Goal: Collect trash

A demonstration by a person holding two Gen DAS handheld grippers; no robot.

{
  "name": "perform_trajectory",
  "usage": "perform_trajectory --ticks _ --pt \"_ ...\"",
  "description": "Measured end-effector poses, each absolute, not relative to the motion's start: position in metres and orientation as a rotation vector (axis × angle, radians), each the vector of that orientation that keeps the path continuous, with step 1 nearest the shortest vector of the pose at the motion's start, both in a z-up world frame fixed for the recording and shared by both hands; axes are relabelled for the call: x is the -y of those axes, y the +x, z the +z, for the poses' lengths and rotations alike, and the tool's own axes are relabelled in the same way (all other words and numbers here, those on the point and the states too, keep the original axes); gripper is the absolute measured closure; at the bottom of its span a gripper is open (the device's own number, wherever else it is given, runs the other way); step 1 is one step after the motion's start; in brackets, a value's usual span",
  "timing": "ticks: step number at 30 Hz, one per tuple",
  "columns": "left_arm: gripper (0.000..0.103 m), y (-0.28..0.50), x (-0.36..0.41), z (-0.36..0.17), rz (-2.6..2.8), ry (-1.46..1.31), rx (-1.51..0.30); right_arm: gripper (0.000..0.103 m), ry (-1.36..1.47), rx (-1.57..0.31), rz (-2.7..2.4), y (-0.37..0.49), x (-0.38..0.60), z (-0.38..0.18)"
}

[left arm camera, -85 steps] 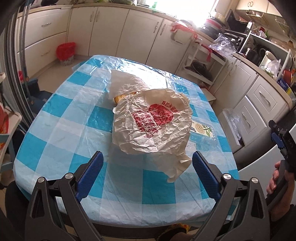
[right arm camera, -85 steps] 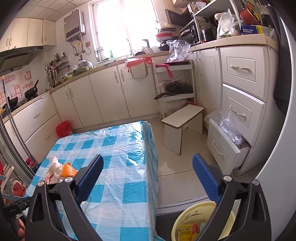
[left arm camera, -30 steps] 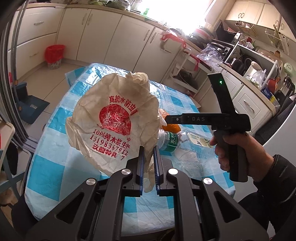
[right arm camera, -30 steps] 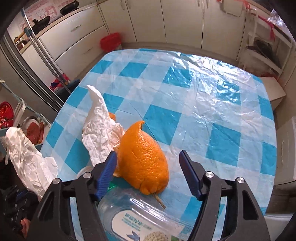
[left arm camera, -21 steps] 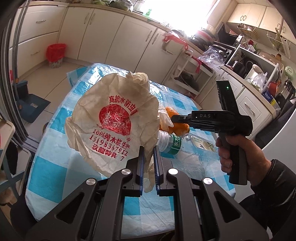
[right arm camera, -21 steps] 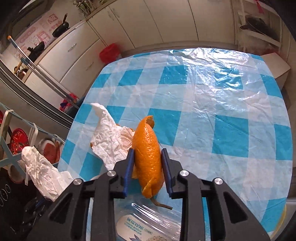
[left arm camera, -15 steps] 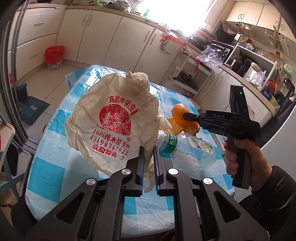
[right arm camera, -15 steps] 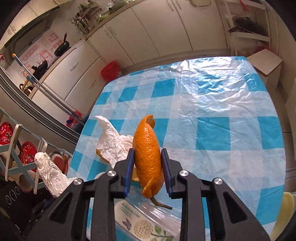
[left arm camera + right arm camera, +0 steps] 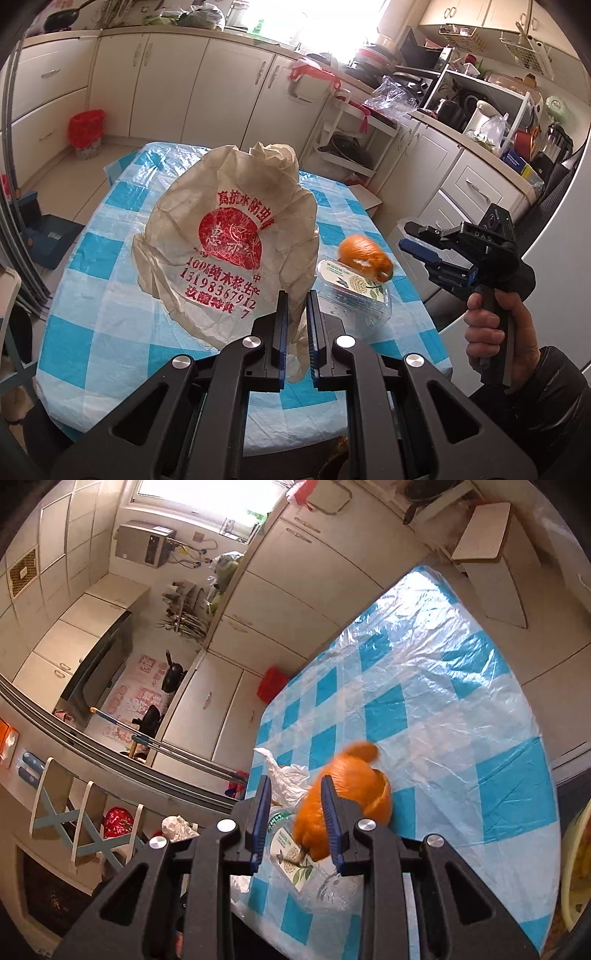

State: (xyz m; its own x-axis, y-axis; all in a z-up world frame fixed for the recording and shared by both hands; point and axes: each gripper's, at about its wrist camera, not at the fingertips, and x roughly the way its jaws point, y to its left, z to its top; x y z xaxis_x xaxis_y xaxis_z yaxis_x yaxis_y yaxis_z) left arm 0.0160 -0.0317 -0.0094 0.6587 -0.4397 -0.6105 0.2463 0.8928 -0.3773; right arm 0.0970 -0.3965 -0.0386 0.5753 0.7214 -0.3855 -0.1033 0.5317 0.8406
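A table (image 9: pixel 110 295) under a blue-and-white checked plastic cloth fills the middle of the kitchen, with cream cabinets (image 9: pixel 177 85) along the walls behind it and a small wooden stool (image 9: pixel 484 531) beside its far end. In the left wrist view a big crumpled paper bag (image 9: pixel 229 236) with red print hangs in the air over the table and hides much of the cloth behind it. The left gripper (image 9: pixel 294 332) is clenched on the bag's lower edge, which is pinched between its two blue pads. To the right a clear plastic bottle (image 9: pixel 354 291) with a green label lies on its side near the table's edge (whether anything is in it cannot be told). Just above the bottle is an orange peel (image 9: pixel 365 254), blurred, clear of both grippers. The right gripper (image 9: pixel 406 235), carried by a person's hand (image 9: pixel 491 332), is off the table's right side, apart from the peel. Its fingers (image 9: pixel 328 812) stand narrowly parted with nothing pressed between them, and in its own view the peel shows past the outer side of the right finger, not in the gap. A crumpled white tissue (image 9: pixel 288 775) lies by the bottle's neck. A red waste basket (image 9: pixel 85 127) stands on the floor by the cabinets. The rim of a yellow bin (image 9: pixel 574 867) shows at the right wrist view's edge, its contents unclear.
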Motion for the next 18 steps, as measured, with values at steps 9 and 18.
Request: perform_trajectory --ticks 9,18 --pt "0.094 0.011 0.042 -0.006 -0.401 -0.247 -0.761 0.046 0.626 -0.878 0.446 0.090 0.382 -0.035" --pt "0.094 0.016 0.032 -0.013 -0.386 -0.269 -0.770 0.039 0.508 -0.876 0.305 0.107 0.383 -0.040"
